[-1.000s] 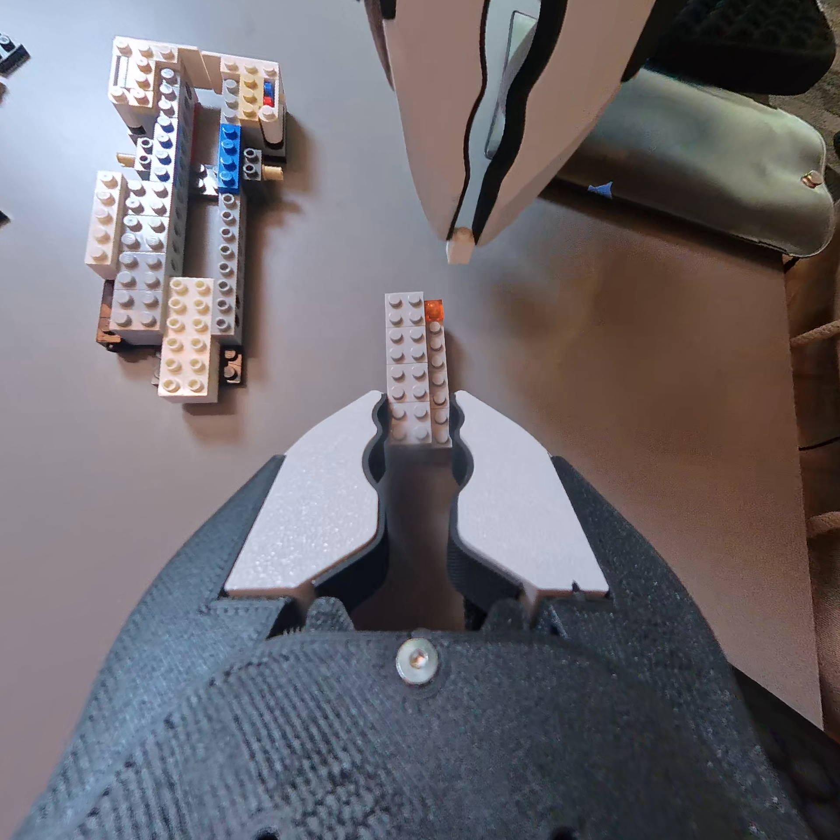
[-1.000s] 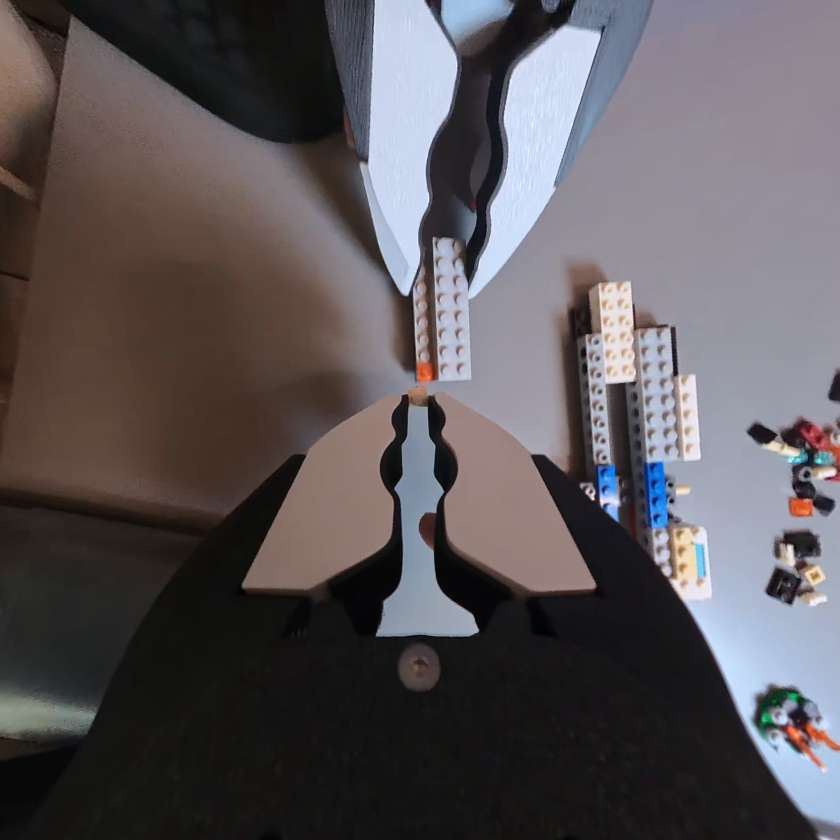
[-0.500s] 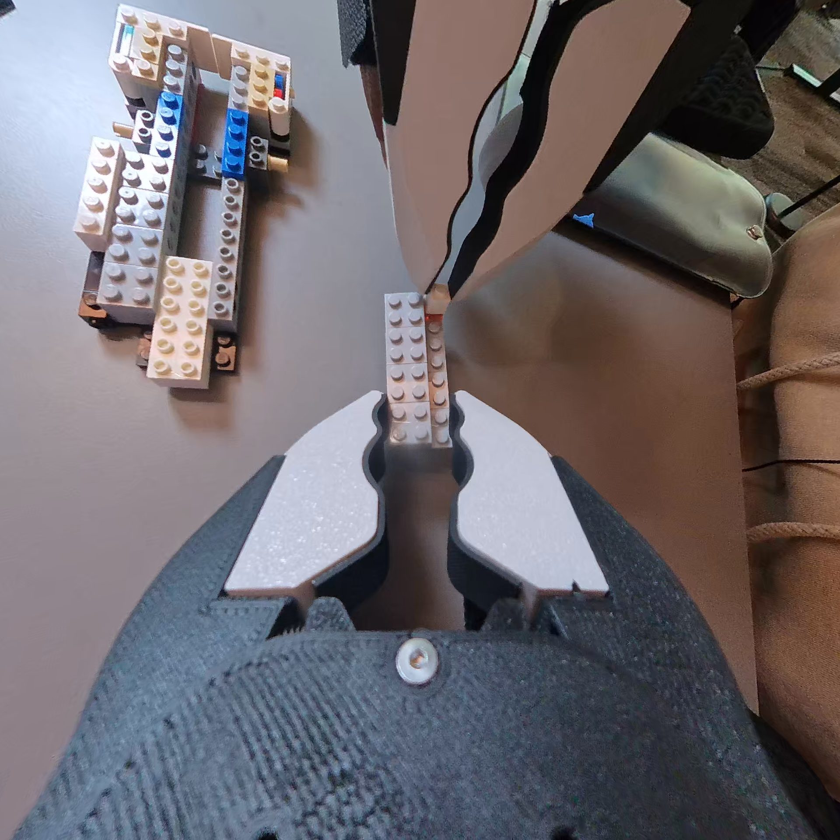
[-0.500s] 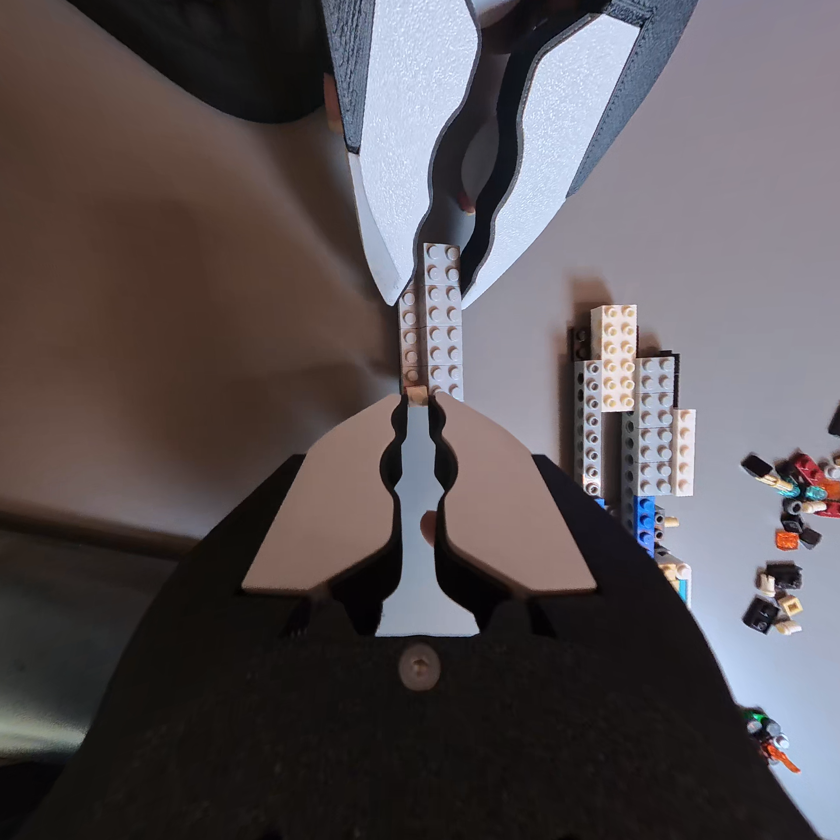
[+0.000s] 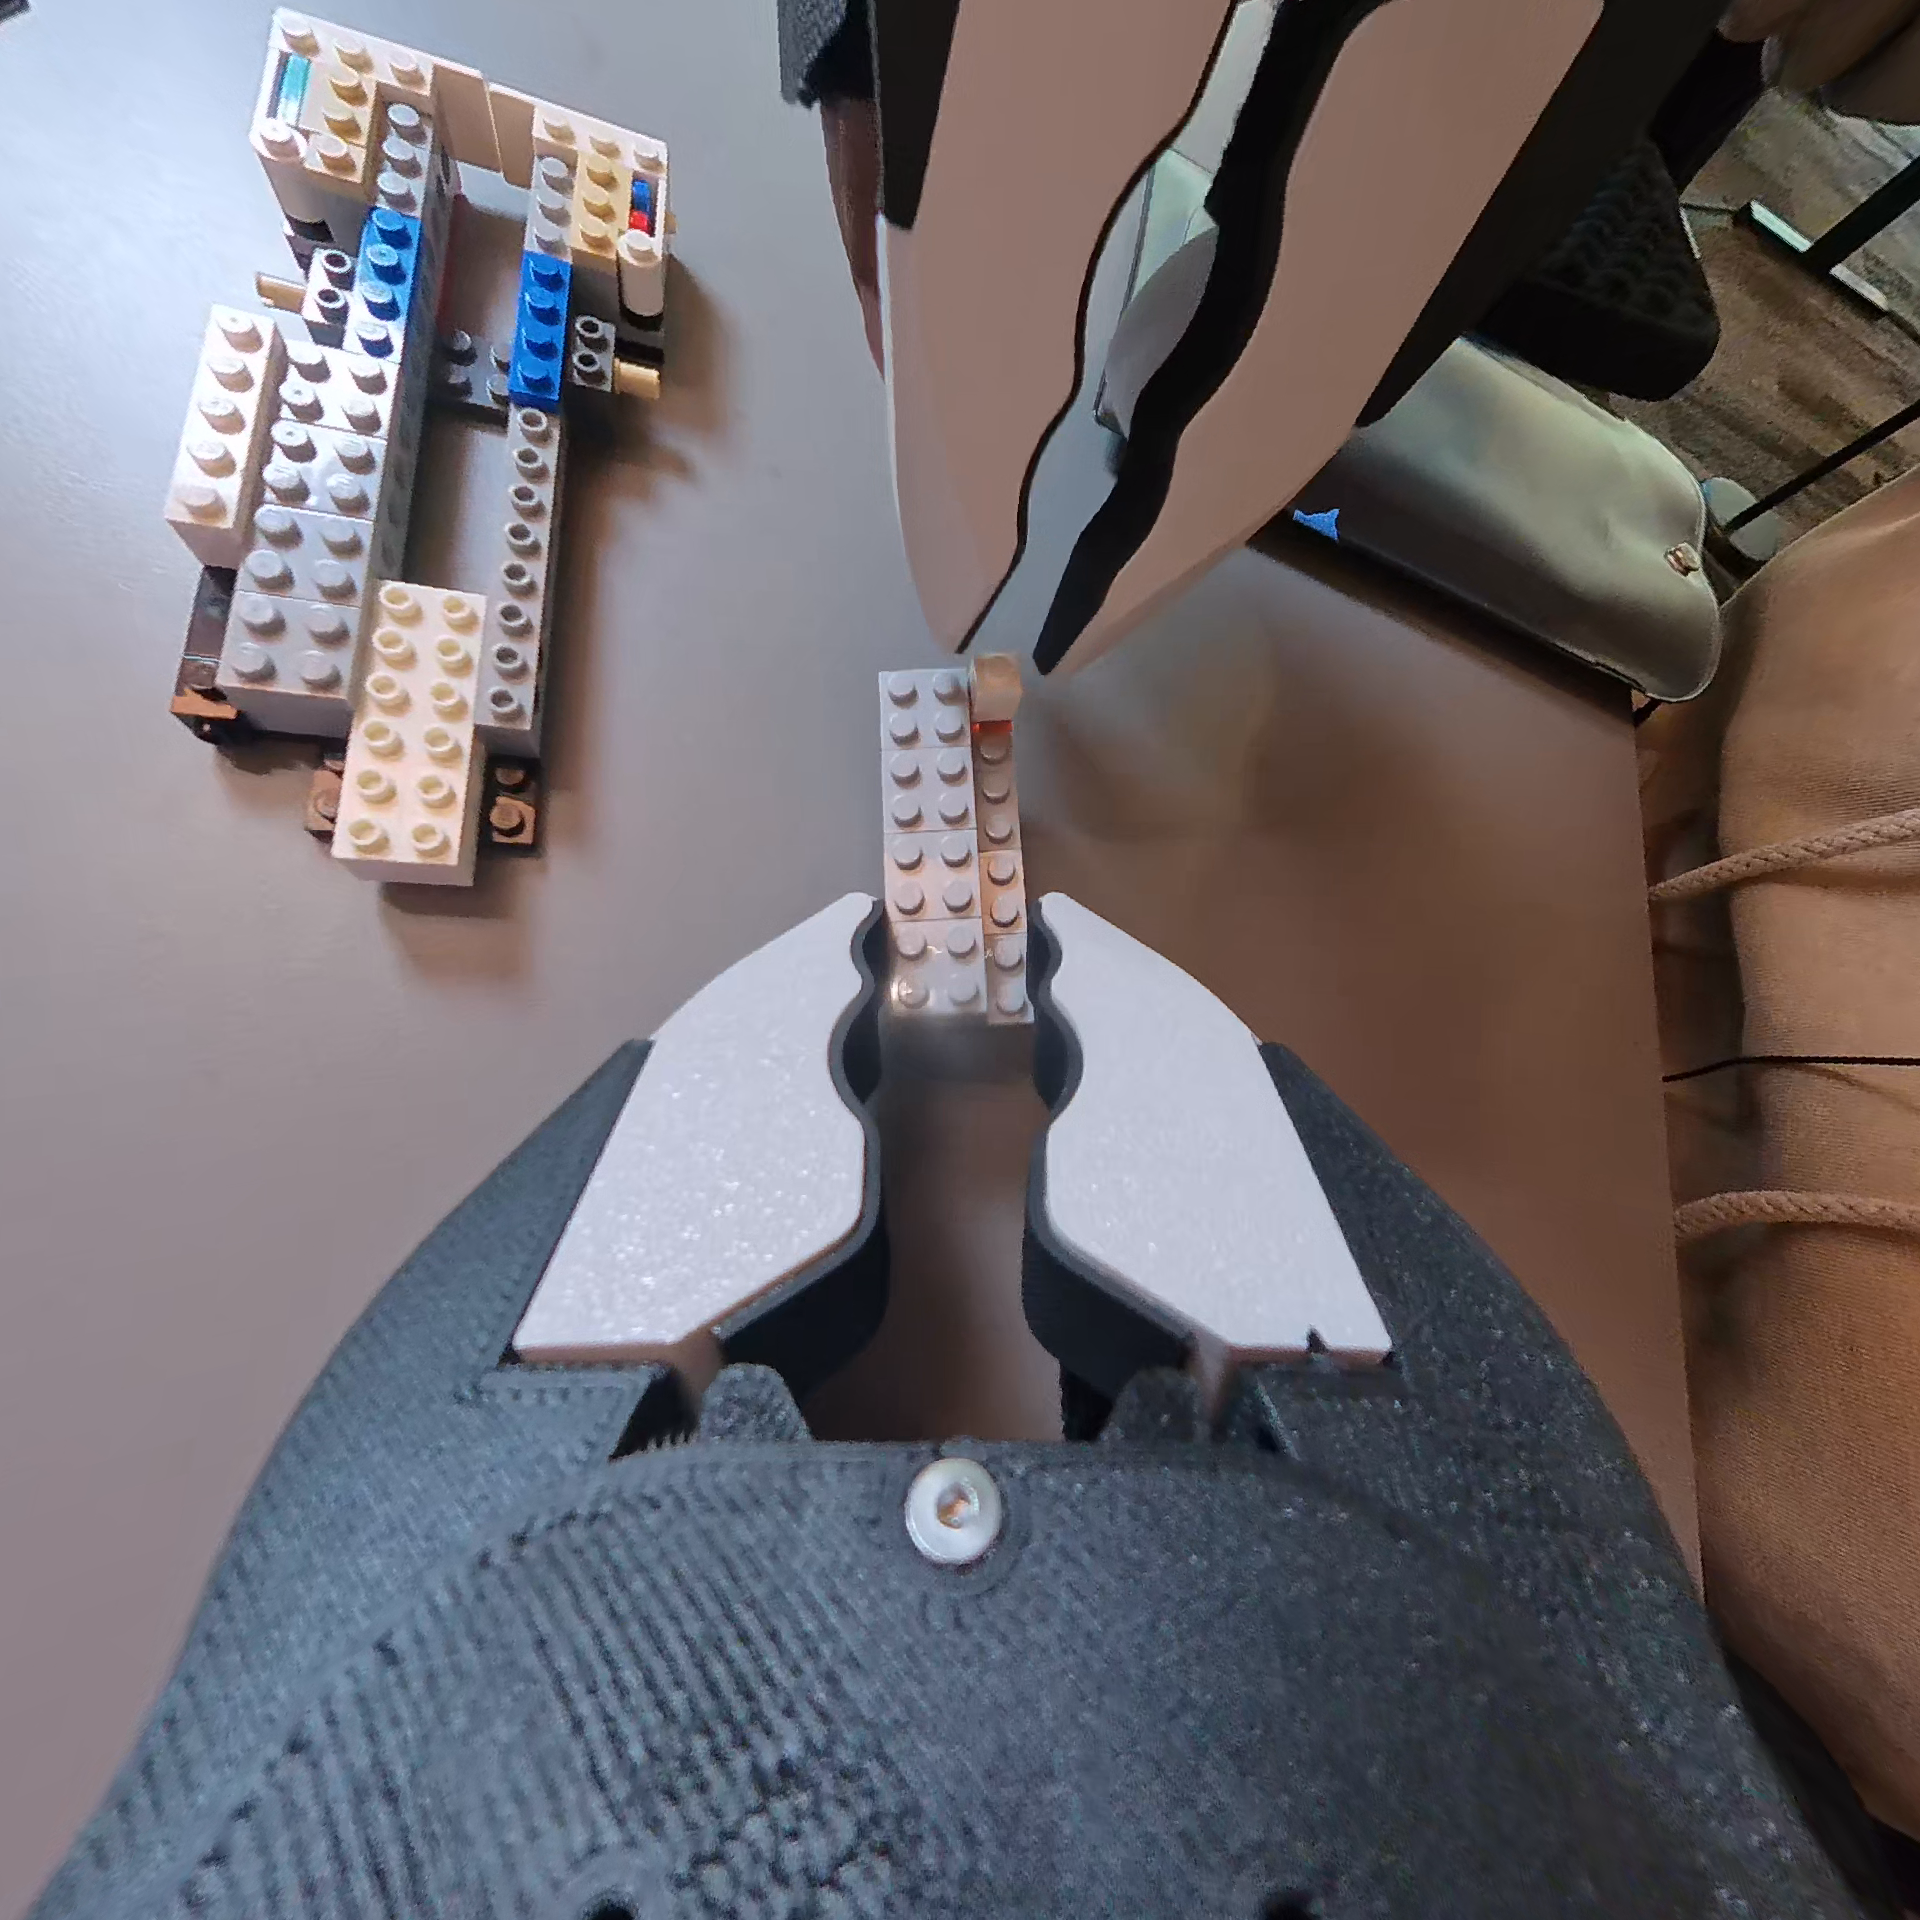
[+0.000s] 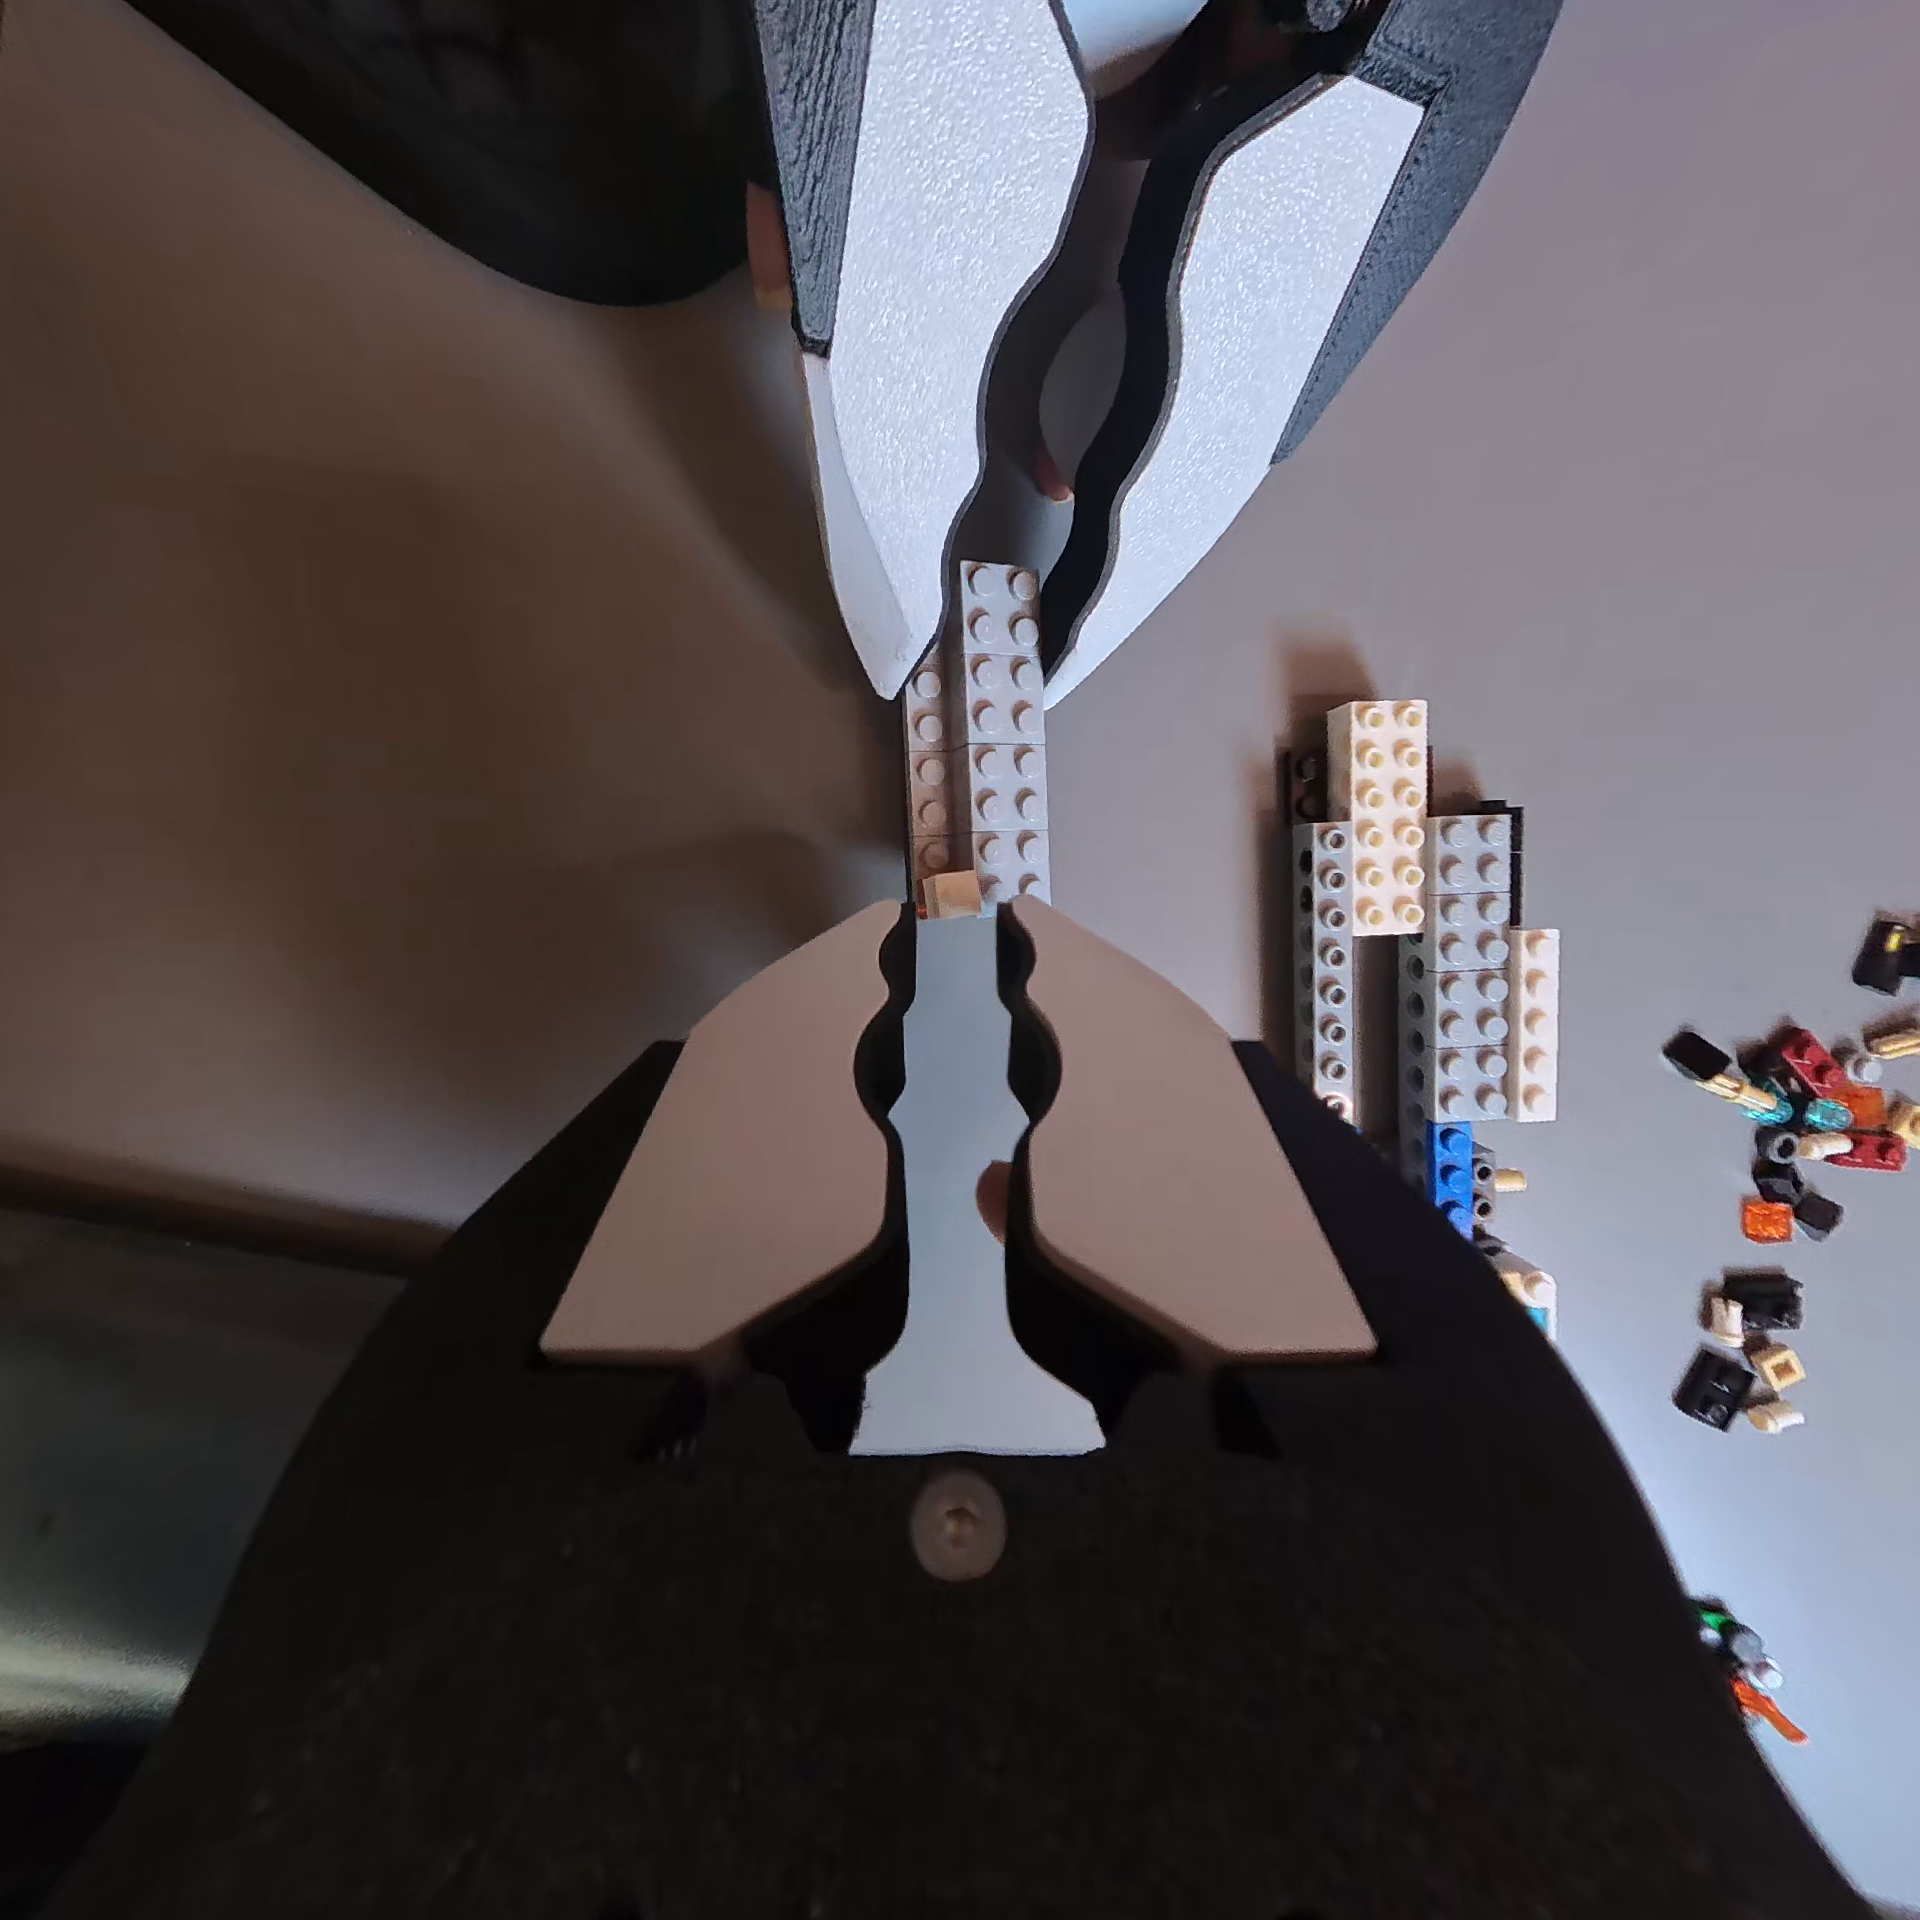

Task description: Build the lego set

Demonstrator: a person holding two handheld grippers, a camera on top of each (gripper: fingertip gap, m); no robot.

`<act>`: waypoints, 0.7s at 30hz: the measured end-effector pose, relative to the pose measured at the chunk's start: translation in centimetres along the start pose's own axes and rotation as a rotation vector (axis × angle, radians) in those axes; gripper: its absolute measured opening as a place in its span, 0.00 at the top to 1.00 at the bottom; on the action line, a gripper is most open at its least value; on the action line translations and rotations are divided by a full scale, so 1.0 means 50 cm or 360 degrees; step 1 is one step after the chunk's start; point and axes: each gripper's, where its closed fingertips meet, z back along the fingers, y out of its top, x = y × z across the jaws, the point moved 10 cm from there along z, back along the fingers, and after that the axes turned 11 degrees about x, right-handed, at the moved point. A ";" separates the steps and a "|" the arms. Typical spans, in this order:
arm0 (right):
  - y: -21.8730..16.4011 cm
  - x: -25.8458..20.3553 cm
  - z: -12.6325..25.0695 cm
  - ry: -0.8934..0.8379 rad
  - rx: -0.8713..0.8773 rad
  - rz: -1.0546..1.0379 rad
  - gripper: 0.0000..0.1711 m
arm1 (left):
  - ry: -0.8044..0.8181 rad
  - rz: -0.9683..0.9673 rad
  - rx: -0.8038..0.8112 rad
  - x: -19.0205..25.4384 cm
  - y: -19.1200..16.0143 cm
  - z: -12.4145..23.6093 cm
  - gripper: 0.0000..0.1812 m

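Note:
My left gripper (image 5: 958, 909) is shut on the near end of a long grey brick strip (image 5: 935, 790) and holds it flat above the table. A small tan piece (image 5: 995, 677) sits on the strip's far end, on top of an orange stud. My right gripper (image 6: 951, 920) faces the left one, with its jaws slightly open just behind the tan piece (image 6: 951, 894) and no longer pinching it. The strip (image 6: 1003, 769) and the left gripper (image 6: 977, 675) also show in the right wrist view. The right gripper (image 5: 997, 655) hangs over the strip's far end.
The larger grey, white and blue lego build (image 5: 416, 468) lies flat on the table (image 5: 260, 1039), left of the strip. A pile of small loose pieces (image 6: 1808, 1122) and a small green and orange assembly (image 6: 1756, 1683) lie beyond it. A grey pouch (image 5: 1507, 520) lies at the table's edge.
The right gripper brought the tan piece onto the strip's orange end, then opened its jaws and let go. The left gripper kept holding the strip still.

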 end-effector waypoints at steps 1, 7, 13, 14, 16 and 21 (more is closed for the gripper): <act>0.001 -0.001 0.003 -0.0012 0.0012 0.0009 0.91 | -0.0002 0.0005 0.0001 0.000 0.000 0.001 0.86; -0.002 -0.036 0.011 -0.0321 0.0159 0.0322 0.82 | 0.0000 0.0120 0.0024 -0.010 0.000 0.007 0.86; -0.024 -0.087 -0.020 -0.0836 0.0243 0.0716 0.79 | -0.0015 0.0272 0.0081 -0.027 0.000 0.020 0.86; -0.028 -0.088 -0.025 -0.0888 0.0227 0.0757 0.79 | -0.0026 0.0290 0.0092 -0.028 0.000 0.021 0.86; -0.033 -0.089 -0.034 -0.0962 0.0210 0.0819 0.79 | -0.0031 0.0305 0.0098 -0.029 0.001 0.022 0.86; -0.030 -0.092 -0.046 -0.1011 0.0187 0.0930 0.80 | -0.0044 0.0325 0.0114 -0.028 0.003 0.024 0.86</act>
